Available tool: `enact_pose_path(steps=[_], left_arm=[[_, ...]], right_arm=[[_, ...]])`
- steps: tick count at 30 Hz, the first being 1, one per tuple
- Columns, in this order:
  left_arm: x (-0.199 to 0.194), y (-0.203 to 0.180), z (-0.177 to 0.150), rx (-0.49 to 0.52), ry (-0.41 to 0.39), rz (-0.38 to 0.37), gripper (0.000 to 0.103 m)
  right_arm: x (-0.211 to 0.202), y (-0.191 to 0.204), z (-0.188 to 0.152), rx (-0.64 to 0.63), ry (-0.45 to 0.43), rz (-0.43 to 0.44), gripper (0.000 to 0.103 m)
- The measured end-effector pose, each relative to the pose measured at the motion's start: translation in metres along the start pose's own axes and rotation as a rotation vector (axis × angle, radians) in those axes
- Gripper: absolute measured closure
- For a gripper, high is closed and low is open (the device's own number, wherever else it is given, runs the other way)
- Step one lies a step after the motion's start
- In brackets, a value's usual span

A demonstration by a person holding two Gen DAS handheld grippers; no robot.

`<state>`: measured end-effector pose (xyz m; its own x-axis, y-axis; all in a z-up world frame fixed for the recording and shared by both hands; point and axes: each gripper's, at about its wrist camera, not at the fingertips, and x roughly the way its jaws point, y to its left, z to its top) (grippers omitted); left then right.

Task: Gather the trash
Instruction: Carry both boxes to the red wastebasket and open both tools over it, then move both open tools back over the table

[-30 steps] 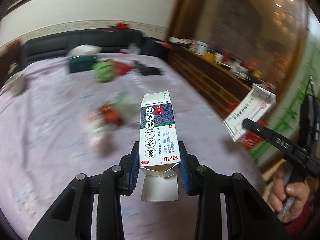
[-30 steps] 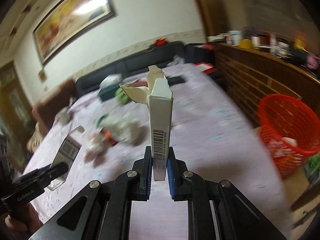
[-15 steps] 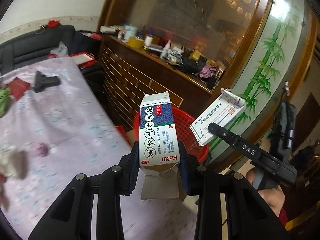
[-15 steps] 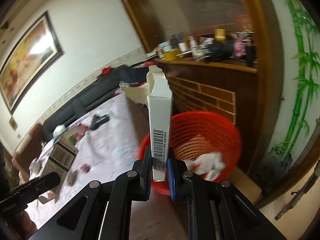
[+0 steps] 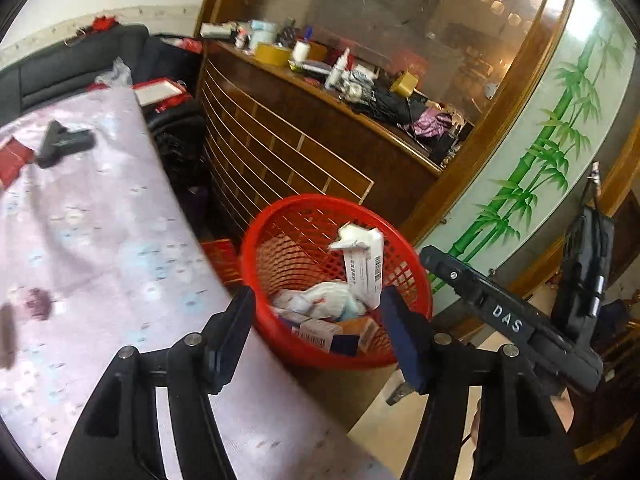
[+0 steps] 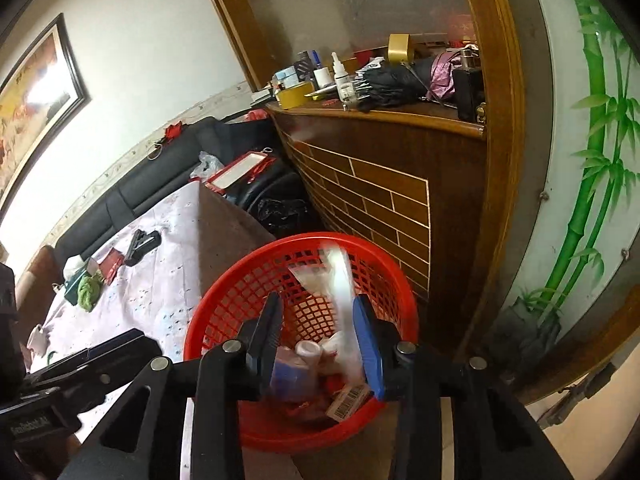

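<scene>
A red mesh basket stands beside the table's end, also in the right wrist view. My left gripper is open and empty just above its near rim. My right gripper is open over the basket. A white carton is dropping into the basket; it shows as a pale blur between the right fingers. A boxed carton and crumpled paper lie in the basket.
The table with a lilac cloth carries a black object, red items and a green cloth. A brown cabinet with clutter stands behind the basket. A bamboo-painted panel is to the right.
Both grippers have opened above the red basket. The blue-and-white box and the white carton have left the fingers and fallen into the basket.
</scene>
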<state>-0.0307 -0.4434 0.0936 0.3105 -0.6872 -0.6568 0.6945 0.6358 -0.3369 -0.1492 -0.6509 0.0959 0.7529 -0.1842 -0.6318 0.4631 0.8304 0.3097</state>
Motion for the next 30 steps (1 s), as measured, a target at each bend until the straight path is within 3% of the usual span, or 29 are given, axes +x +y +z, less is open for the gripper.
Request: enact_pose_path(steps=[3,7,17,23,27,30], left_arm=[[-0.03,0.011,-0.013,0.003,-0.026,0.038,0.038],[-0.067,0.032,-0.035,-0.017,-0.047,0.073,0.037],[-0.161,0.102,-0.104,-0.095,-0.086,0.221,0.037],[-0.22,0.178,-0.14,-0.246,-0.11,0.335,0.037],[-0.245,0.232,-0.147,-0.379,-0.121,0.4,0.037],[-0.247,0.265,-0.143,-0.446,-0.116,0.403,0.037]], right_arm=[[-0.007,0.003,-0.006,-0.006,-0.014,0.001,0.062],[-0.017,0.025,-0.017,-0.025,-0.015,0.07,0.062],[-0.032,0.15,-0.074,-0.231,0.037,0.276,0.062],[-0.026,0.217,-0.109,-0.313,0.094,0.345,0.062],[-0.023,0.258,-0.128,-0.362,0.137,0.403,0.058],[-0.022,0.287,-0.141,-0.434,0.167,0.444,0.056]])
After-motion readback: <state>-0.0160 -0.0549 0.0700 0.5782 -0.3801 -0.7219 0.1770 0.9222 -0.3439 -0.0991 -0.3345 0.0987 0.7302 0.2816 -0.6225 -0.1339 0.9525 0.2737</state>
